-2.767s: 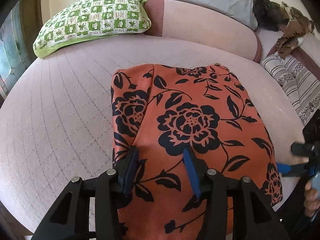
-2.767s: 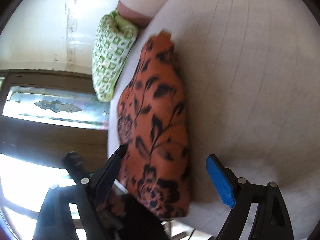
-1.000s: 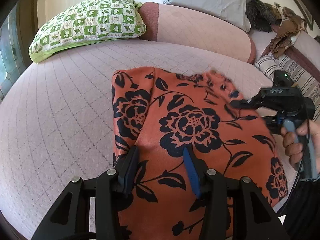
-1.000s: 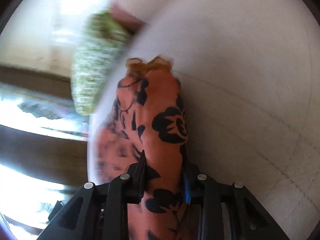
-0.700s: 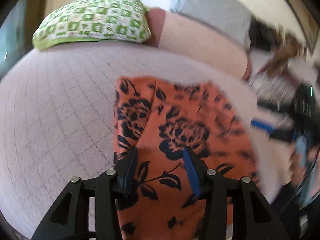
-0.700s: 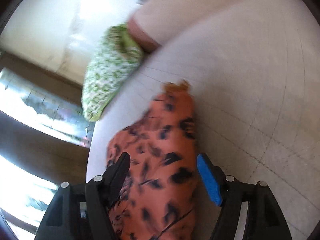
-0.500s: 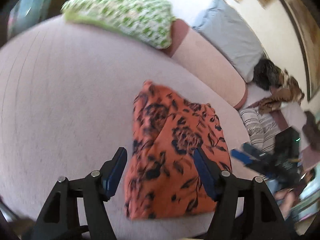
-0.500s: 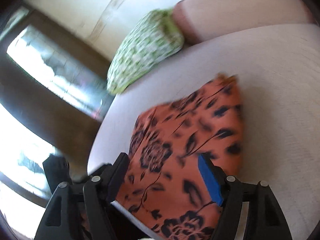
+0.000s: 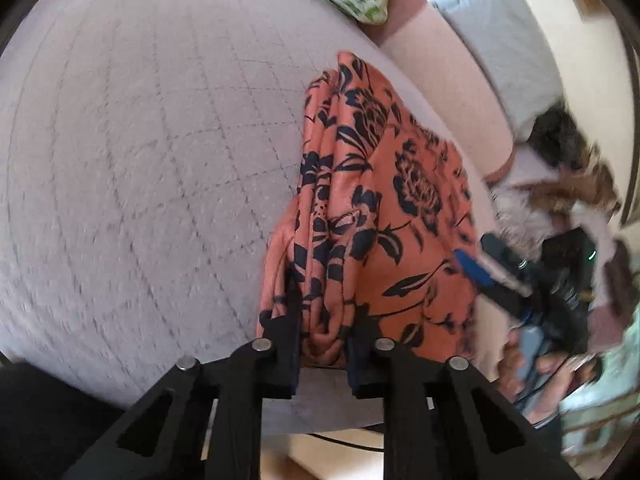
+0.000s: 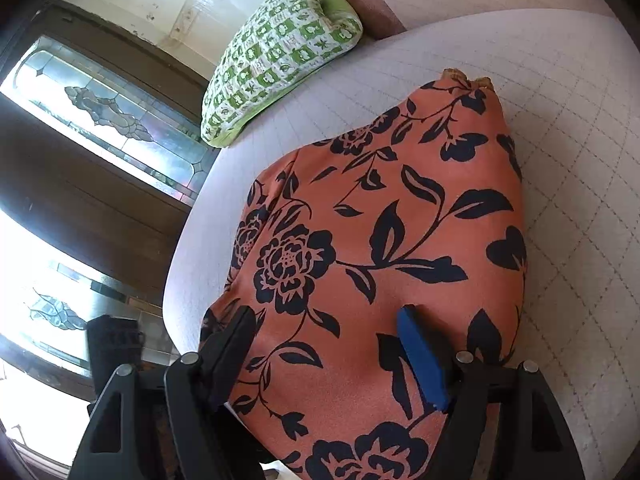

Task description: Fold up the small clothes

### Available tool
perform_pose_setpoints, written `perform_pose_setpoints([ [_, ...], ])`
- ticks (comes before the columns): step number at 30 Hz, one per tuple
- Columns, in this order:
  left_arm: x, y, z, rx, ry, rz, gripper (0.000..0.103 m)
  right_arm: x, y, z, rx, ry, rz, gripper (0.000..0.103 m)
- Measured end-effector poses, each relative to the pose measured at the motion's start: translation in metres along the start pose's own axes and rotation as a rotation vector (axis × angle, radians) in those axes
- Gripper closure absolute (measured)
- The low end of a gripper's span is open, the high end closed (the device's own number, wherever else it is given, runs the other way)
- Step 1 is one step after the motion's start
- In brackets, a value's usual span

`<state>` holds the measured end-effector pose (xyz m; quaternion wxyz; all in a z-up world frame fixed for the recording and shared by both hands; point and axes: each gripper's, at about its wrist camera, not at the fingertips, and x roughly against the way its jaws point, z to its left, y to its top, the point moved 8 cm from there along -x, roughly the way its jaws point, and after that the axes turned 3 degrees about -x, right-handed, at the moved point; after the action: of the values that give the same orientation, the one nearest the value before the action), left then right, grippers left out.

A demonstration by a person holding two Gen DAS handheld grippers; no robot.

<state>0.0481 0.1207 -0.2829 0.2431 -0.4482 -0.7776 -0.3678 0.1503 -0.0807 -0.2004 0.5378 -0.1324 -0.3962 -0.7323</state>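
Orange cloth [image 10: 384, 240] with a black flower print is spread on the pale quilted cushion [image 9: 132, 152] of a sofa, reaching the cushion's near edge; in the right wrist view it is seen lying broad and mostly flat, its far end gathered into a small ruffled tip; in the left wrist view its near left corner is bunched into upright folds. The left gripper [image 9: 322, 320] is clamped on that bunched corner at the cushion's near edge; its jaws have just been closing, and the folds are pinched between the two black fingers [image 9: 286, 332], with cloth bulging out below the pads. The right gripper [image 10: 332, 344] is held over the near part of the cloth with its fingers well apart; its jaws have just been opening, and nothing is pinched between them, the blue pad [image 10: 420, 356] and the black finger being seen above the printed surface; whether they touch it cannot be told. In the left wrist view the right gripper [image 9: 486, 270] is seen, blurred, at the cloth's right edge, held by a hand [image 9: 532, 364]. A green and white checked pillow [image 10: 276, 60] lies at the far left corner of the cushion, against the pink backrest [image 9: 444, 84]; a grey pillow [image 9: 504, 36] is propped behind the backrest.
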Motion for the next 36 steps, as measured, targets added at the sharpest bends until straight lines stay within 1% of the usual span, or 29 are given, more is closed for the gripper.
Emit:
perform_pose_setpoints([
  [1, 0.000, -0.002, 0.001, 0.010, -0.013, -0.010, 0.088, 0.000, 0.000, 0.000, 0.006, 0.005, 0.001, 0.026],
  [3, -0.013, -0.006, 0.015, 0.080, -0.035, 0.028, 0.087, -0.002, 0.001, -0.002, -0.006, 0.024, 0.004, 0.026],
  [4, -0.012, -0.004, 0.015, 0.096, -0.037, 0.040, 0.085, -0.004, 0.002, -0.004, -0.024, 0.033, 0.006, 0.026],
  [6, -0.005, 0.002, -0.002, -0.001, 0.024, 0.043, 0.078, -0.003, 0.005, -0.002, -0.027, 0.043, 0.011, 0.024],
  [7, 0.001, 0.005, -0.013, -0.049, 0.039, 0.031, 0.060, -0.003, 0.005, -0.001, -0.026, 0.050, 0.016, 0.022],
  [8, 0.008, 0.010, -0.023, -0.088, 0.027, 0.016, 0.040, -0.003, 0.006, -0.002, -0.026, 0.055, 0.021, 0.021],
  [9, 0.015, 0.017, -0.033, -0.121, 0.008, -0.008, 0.033, -0.003, 0.006, -0.002, -0.025, 0.059, 0.022, 0.021],
  [10, 0.022, 0.027, -0.042, -0.149, -0.006, -0.050, 0.026, -0.002, 0.005, -0.002, -0.025, 0.063, 0.021, 0.021],
  [11, 0.026, 0.039, -0.046, -0.175, 0.004, -0.093, 0.025, -0.002, 0.005, -0.003, -0.027, 0.069, 0.019, 0.021],
  [12, 0.025, 0.054, -0.048, -0.208, 0.033, -0.123, 0.025, -0.001, 0.005, -0.003, -0.026, 0.071, 0.019, 0.021],
  [13, 0.017, 0.068, -0.046, -0.224, 0.058, -0.124, 0.025, -0.002, 0.005, -0.003, -0.026, 0.074, 0.019, 0.021],
  [14, 0.007, 0.081, -0.043, -0.216, 0.067, -0.112, 0.025, -0.002, 0.005, -0.002, -0.024, 0.077, 0.021, 0.021],
  [17, -0.035, 0.114, -0.034, -0.160, 0.013, -0.048, 0.027, -0.002, 0.006, -0.002, -0.030, 0.093, 0.030, 0.021],
  [18, -0.047, 0.121, -0.028, -0.147, 0.016, -0.033, 0.031, -0.002, 0.007, -0.003, -0.034, 0.100, 0.031, 0.021],
  [19, -0.062, 0.125, -0.020, -0.121, 0.023, 0.006, 0.057, -0.002, 0.007, -0.003, -0.041, 0.108, 0.032, 0.021],
  [20, -0.074, 0.121, -0.016, -0.121, 0.033, 0.051, 0.074, -0.001, 0.007, -0.005, -0.052, 0.119, 0.032, 0.021],
  [21, -0.078, 0.122, -0.014, -0.123, 0.030, 0.045, 0.075, -0.001, 0.007, -0.006, -0.057, 0.126, 0.033, 0.021],
  [23, -0.077, 0.122, -0.011, -0.099, -0.014, 0.035, 0.078, -0.001, 0.008, -0.007, -0.065, 0.139, 0.036, 0.021],
  [24, -0.076, 0.122, -0.008, -0.081, -0.030, 0.038, 0.078, -0.001, 0.008, -0.007, -0.064, 0.142, 0.037, 0.021],
  [25, -0.074, 0.122, -0.008, -0.070, -0.028, 0.037, 0.078, -0.002, 0.008, -0.007, -0.062, 0.142, 0.039, 0.021],
  [26, -0.069, 0.122, -0.013, -0.086, 0.002, 0.023, 0.076, -0.002, 0.008, -0.007, -0.061, 0.139, 0.041, 0.021],
  [27, -0.060, 0.121, -0.023, -0.138, 0.068, -0.015, 0.074, -0.002, 0.008, -0.006, -0.061, 0.135, 0.044, 0.021],
  [28, -0.051, 0.120, -0.029, -0.182, 0.125, -0.046, 0.060, 0.000, 0.008, -0.005, -0.058, 0.129, 0.044, 0.021],
  [29, -0.040, 0.116, -0.036, -0.233, 0.202, -0.083, 0.039, 0.002, 0.009, -0.004, -0.056, 0.121, 0.039, 0.021],
  [30, -0.034, 0.115, -0.039, -0.266, 0.264, -0.118, 0.034, 0.007, 0.009, -0.002, -0.056, 0.106, 0.025, 0.021],
  [31, -0.026, 0.112, -0.045, -0.299, 0.319, -0.151, 0.033, 0.011, 0.009, 0.000, -0.057, 0.091, 0.012, 0.021],
  [32, -0.015, 0.105, -0.051, -0.333, 0.345, -0.176, 0.033, 0.018, 0.008, 0.004, -0.050, 0.081, -0.003, 0.021],
  [34, -0.001, 0.091, -0.060, -0.366, 0.359, -0.198, 0.033, 0.023, 0.006, 0.014, -0.030, 0.089, -0.017, 0.021],
  [36, 0.003, 0.081, -0.062, -0.375, 0.379, -0.196, 0.033, 0.020, 0.004, 0.018, -0.011, 0.073, -0.014, 0.021],
])
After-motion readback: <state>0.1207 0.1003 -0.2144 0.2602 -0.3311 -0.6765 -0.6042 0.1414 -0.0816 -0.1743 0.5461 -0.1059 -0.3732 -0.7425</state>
